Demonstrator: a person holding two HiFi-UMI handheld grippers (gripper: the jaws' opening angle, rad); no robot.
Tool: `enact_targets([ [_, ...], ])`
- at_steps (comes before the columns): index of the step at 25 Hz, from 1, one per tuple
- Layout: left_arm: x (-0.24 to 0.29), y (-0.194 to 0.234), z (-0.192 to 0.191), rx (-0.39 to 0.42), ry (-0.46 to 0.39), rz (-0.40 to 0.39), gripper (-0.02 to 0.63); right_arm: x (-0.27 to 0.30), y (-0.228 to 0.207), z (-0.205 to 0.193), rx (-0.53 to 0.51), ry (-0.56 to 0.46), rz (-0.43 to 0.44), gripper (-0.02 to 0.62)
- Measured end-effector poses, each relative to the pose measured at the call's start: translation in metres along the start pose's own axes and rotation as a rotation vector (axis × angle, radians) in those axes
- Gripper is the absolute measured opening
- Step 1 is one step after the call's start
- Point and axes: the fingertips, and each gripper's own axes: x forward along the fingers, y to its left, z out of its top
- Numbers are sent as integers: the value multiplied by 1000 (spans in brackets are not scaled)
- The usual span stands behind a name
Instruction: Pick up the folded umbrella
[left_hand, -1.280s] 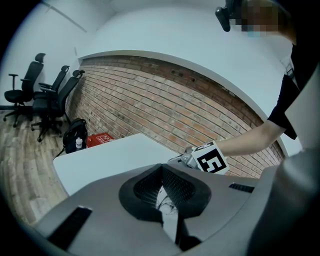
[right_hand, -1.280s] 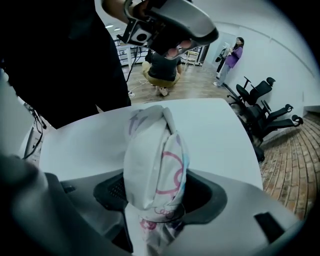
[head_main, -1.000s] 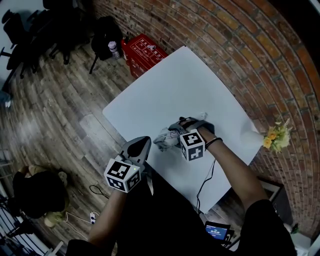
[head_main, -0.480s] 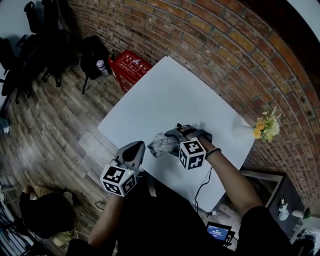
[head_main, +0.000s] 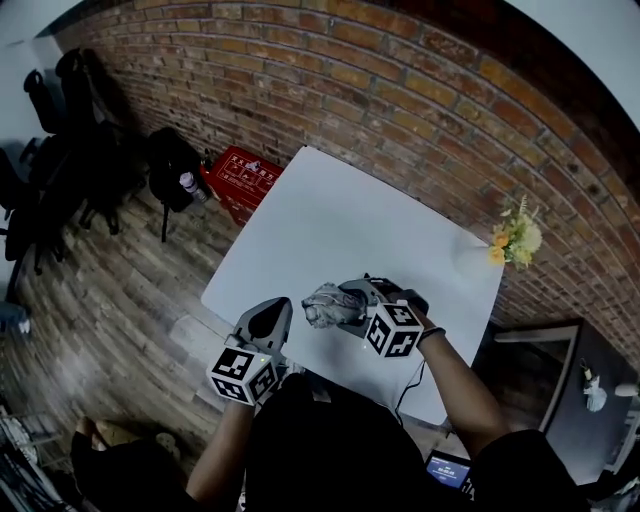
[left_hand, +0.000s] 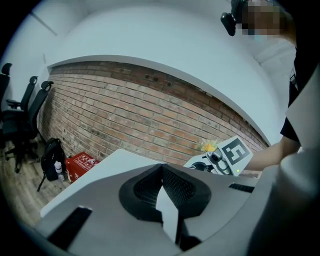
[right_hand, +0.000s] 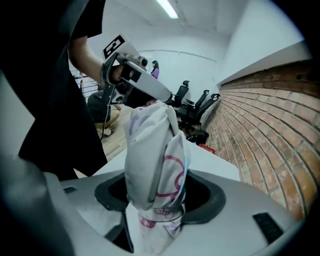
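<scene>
While the right gripper (head_main: 352, 298) is clamping the folded umbrella (head_main: 322, 305) over the white table's (head_main: 340, 210) near edge, the left gripper (head_main: 272, 315) is hovering to its left, jaws together, empty.

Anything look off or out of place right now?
Nothing stands out. The right claw grips the folded umbrella over the white table, and the vase of flowers stands upright at the table's corner.

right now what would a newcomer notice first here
The folded umbrella, white with pink and purple print, stands clamped in the right gripper over the white table. Yellow flowers sit at the table's corner by the brick wall.
</scene>
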Motion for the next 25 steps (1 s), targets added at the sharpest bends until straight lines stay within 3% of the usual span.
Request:
enact_targets([
  [11,12,-24,17,60,13,-117,14,-37,-2,5,390,-201,-146,282],
  [16,24,-38,22,79,15,-169,14,-62,-10,1,580,-341,-228,282],
  [25,35,-62,38,115,1,-237,14,-111,-20,-10,817,-568,-364,282],
])
